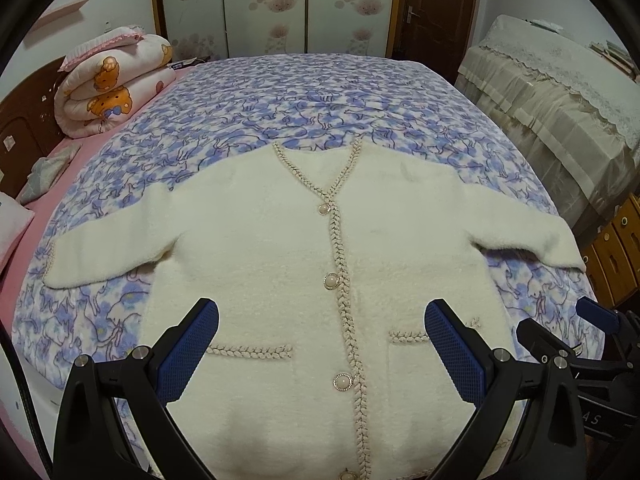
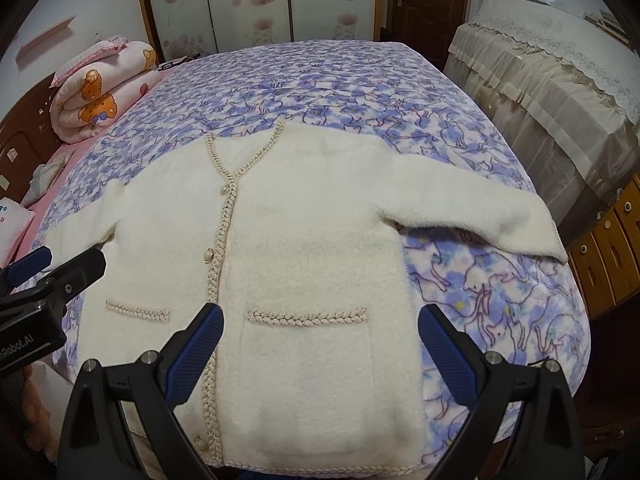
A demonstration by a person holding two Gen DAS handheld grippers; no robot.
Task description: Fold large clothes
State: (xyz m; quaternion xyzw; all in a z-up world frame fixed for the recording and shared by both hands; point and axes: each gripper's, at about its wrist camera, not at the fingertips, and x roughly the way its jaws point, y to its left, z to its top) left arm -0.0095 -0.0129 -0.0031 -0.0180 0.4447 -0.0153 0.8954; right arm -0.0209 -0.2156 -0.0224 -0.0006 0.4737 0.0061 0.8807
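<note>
a cream fuzzy cardigan was found spread flat, front up and buttoned, on the bed, which was covered by a blue-and-white cat-print blanket. both sleeves were laid out to the sides. braided beige trim was noted along the neckline, placket and two pocket tops; pearl-like buttons were seen down the front.

the left gripper was held above the lower front of the cardigan, jaws spread wide, nothing between them. the right gripper was held over the pocket on the camera-right side of the garment, jaws likewise wide and empty. no contact with the cloth could be confirmed from either view.

writing: "nRobot.AI" was read on the body of the left gripper in the right wrist view, its start cut off by the frame edge. letters "AS" were partly read on the right gripper in the left wrist view.

a rolled bear-print quilt was seen at the headboard; a lace-covered piece of furniture stood beside the bed.
</note>
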